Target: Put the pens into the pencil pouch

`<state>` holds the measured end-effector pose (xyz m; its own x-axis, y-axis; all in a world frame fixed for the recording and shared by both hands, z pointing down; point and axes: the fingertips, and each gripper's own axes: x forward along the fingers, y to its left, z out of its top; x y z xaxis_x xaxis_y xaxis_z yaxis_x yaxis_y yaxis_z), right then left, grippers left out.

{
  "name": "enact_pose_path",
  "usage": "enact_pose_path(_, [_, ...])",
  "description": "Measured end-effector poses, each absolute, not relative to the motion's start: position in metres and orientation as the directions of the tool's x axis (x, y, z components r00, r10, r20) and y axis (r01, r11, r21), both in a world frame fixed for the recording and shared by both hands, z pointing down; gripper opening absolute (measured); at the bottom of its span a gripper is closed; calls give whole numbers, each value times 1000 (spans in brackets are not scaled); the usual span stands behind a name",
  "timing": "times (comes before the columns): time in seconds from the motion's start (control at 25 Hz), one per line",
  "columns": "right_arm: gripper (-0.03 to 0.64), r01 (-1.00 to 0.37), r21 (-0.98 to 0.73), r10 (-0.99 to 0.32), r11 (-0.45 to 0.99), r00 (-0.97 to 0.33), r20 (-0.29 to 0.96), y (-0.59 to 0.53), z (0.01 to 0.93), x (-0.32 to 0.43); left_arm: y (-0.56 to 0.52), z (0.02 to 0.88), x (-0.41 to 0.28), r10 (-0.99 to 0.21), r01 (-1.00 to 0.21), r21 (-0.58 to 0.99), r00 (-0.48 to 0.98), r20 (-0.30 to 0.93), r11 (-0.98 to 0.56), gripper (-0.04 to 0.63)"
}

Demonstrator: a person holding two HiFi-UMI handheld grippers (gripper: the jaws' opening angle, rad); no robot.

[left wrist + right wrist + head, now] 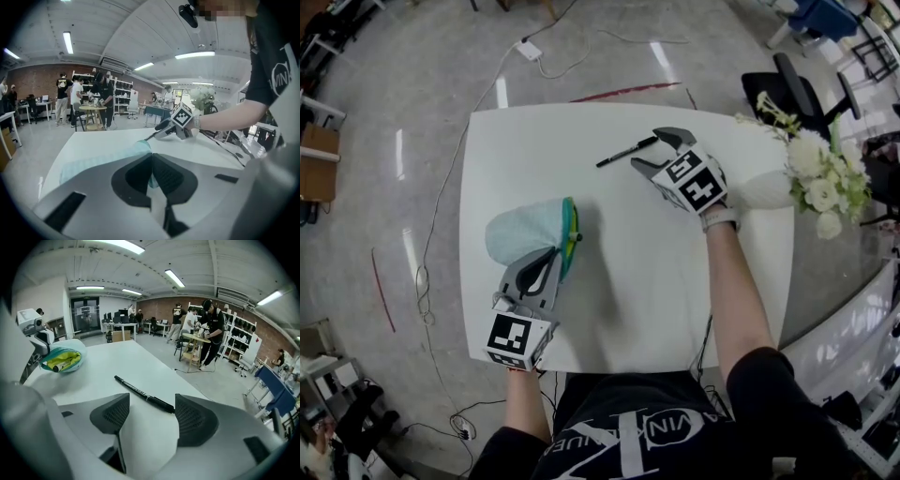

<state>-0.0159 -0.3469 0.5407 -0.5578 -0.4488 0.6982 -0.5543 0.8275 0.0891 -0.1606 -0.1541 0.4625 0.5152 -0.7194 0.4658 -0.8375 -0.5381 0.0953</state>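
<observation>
White tabletop (656, 272) carries everything in play. A pale teal pouch (520, 234) with a yellow lining lies on the person's left side of it. The left gripper (553, 258) is clamped tight on the fabric at the pouch's rim, its jaws pressed together with the cloth pinched between them. The mouth of the pouch gapes toward the other hand, and one pen (61, 364) shows inside against the lining. The right gripper (661, 153) is near the table's far edge with its jaws spread wide, holding nothing. A black pen (626, 151) lies flat on the table just ahead of them, and its thicker end reaches the gap between the tips, but neither pad touches it. Pen and pouch are well apart.
</observation>
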Motion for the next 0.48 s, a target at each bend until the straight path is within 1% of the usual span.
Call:
enact_pose_path(0.08, [299, -545, 92, -447, 833, -568, 691, -348, 543, -17, -153, 464, -160, -716, -836, 91, 515, 471, -542, 8])
enact_pose_path(0.16, [319, -530, 101, -446, 842, -578, 683, -349, 544, -19, -152, 464, -160, -714, -834, 80, 512, 478, -545, 8])
enact_pose_path(0.28, [319, -517, 97, -442, 851, -603, 664, -353, 546, -21, -151, 464, -160, -713, -836, 74, 506, 486, -544, 8])
enact_pose_path(0.4, [325, -493, 104, -427, 864, -607, 671, -351, 547, -23, -149, 465, -161, -711, -838, 73, 501, 494, -541, 8])
enact_pose_path(0.48, [314, -470, 122, -420, 874, -606, 676, -350, 546, -24, -148, 467, -162, -708, -837, 66, 499, 500, -543, 8])
